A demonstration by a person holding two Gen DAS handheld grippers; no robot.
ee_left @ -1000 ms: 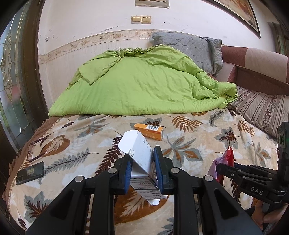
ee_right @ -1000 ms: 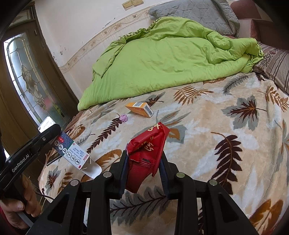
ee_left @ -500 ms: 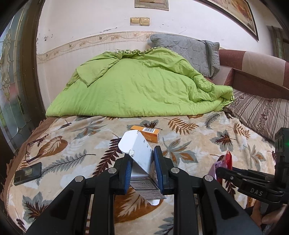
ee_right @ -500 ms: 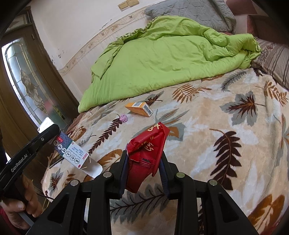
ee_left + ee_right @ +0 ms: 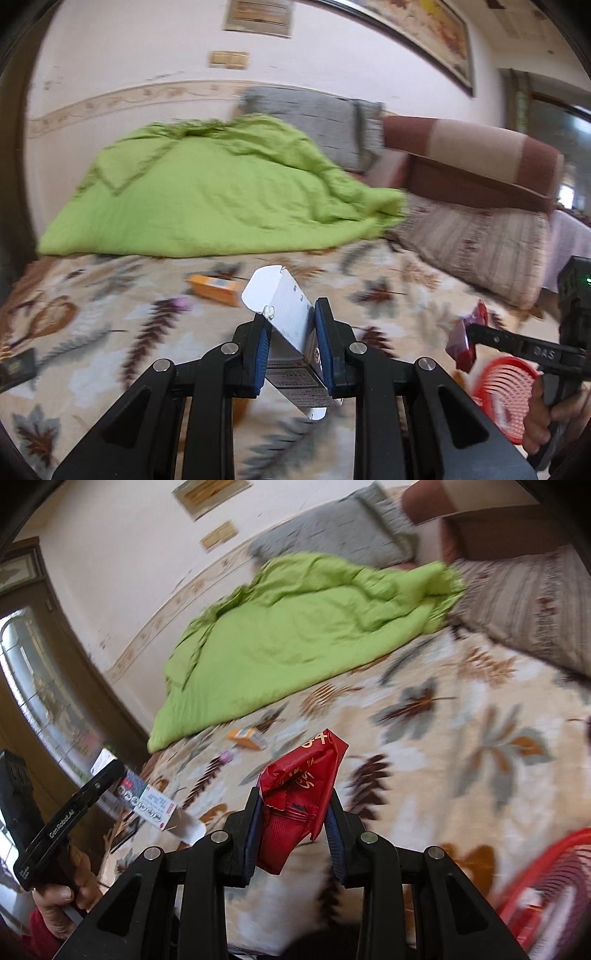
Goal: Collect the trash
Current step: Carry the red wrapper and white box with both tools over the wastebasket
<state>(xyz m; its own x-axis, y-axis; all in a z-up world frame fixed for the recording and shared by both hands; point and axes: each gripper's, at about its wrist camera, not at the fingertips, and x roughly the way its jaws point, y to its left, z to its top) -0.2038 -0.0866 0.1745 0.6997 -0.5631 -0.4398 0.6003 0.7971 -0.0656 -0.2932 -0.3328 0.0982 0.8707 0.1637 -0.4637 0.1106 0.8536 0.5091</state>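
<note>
Left wrist: one white carton [image 5: 291, 314], one red wrapper [image 5: 466, 339]

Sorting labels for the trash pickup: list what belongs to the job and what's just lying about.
Job: white carton in left gripper; red wrapper in right gripper; orange box; red basket.

Lying about: green quilt; grey pillow; phone.

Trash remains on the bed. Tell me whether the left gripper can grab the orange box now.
Probably not: the left gripper is already shut on a white carton, though nothing blocks the orange box.
</note>
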